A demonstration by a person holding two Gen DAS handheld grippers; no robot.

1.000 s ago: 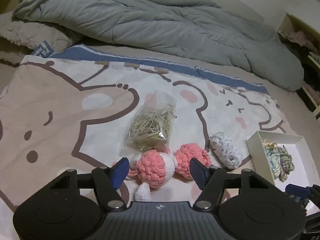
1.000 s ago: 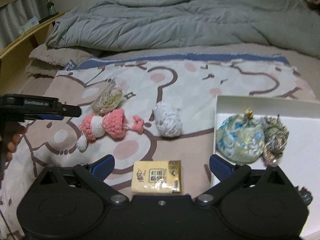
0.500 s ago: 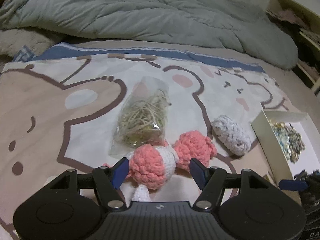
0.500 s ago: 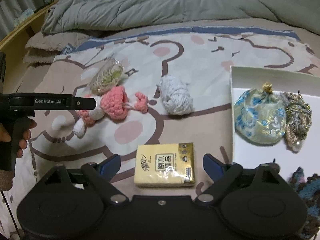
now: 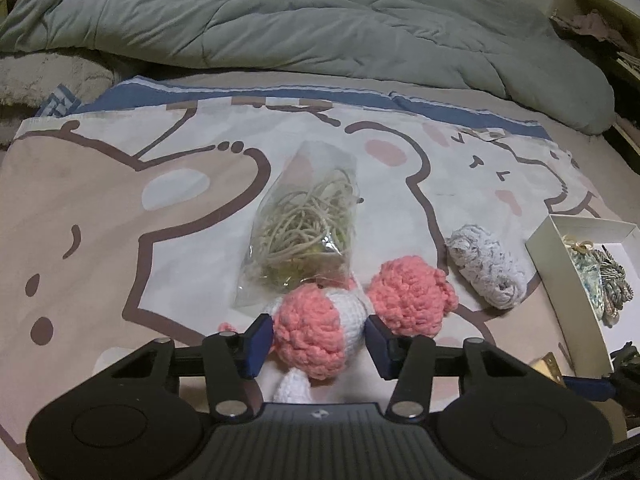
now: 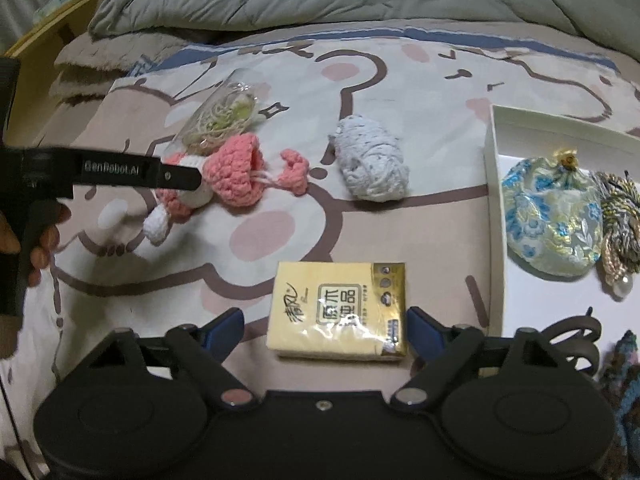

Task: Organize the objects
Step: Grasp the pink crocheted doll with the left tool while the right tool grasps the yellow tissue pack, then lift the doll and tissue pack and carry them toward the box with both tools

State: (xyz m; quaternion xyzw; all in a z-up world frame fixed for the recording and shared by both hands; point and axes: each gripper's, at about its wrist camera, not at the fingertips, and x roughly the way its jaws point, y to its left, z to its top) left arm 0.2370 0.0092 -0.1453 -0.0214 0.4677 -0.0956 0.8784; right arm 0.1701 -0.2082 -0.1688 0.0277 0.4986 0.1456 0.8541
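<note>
Fingers of left gripper (image 5: 319,340) flank crochet doll (image 5: 316,330); right gripper (image 6: 325,330) spread around tissue pack (image 6: 340,312)

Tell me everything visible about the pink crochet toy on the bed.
The crochet toy is chunky knitted yarn: pink and white body, a pink domed cap, a small pink piece tied on by a thin strand, and a white stub at one end. It lies on its side on the cartoon blanket, against the clear bag of cord. The left gripper brackets its body, fingers close to both sides; whether they squeeze it cannot be told.
</note>
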